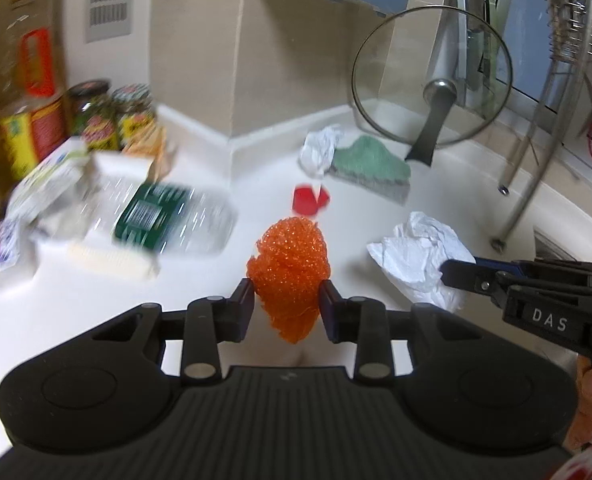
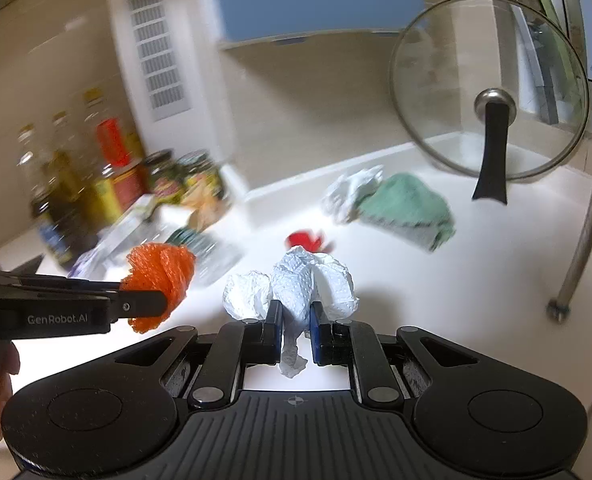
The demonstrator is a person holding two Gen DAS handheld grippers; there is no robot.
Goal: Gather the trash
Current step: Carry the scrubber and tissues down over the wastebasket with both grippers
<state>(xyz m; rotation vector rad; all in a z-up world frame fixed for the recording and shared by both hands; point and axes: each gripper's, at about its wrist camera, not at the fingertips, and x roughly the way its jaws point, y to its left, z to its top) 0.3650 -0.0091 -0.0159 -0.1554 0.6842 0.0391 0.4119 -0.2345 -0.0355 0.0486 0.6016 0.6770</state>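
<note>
1. Trash is in both my tongs: the left tongs (image 1: 287,298) clamp the orange mesh ball (image 1: 288,276), the right tongs (image 2: 295,324) are pinched almost together on a crumpled white paper towel (image 2: 312,280), both lifted clear of the worktop (image 1: 95,312).
2. Mesh is springy and sits at the pad tips; I judge a jolt could squeeze it out.
3. The towel is held by a thin fold, so it may tear or slip free.
4. My two tongs travel close side by side; a careless swing could knock them together and shake a piece loose.
5. More remains: a white wad (image 1: 320,148) against the green cloth (image 1: 372,162) and a red scrap (image 1: 310,199). Reaching near them risks bumping the leaning glass lid (image 1: 432,80).
</note>
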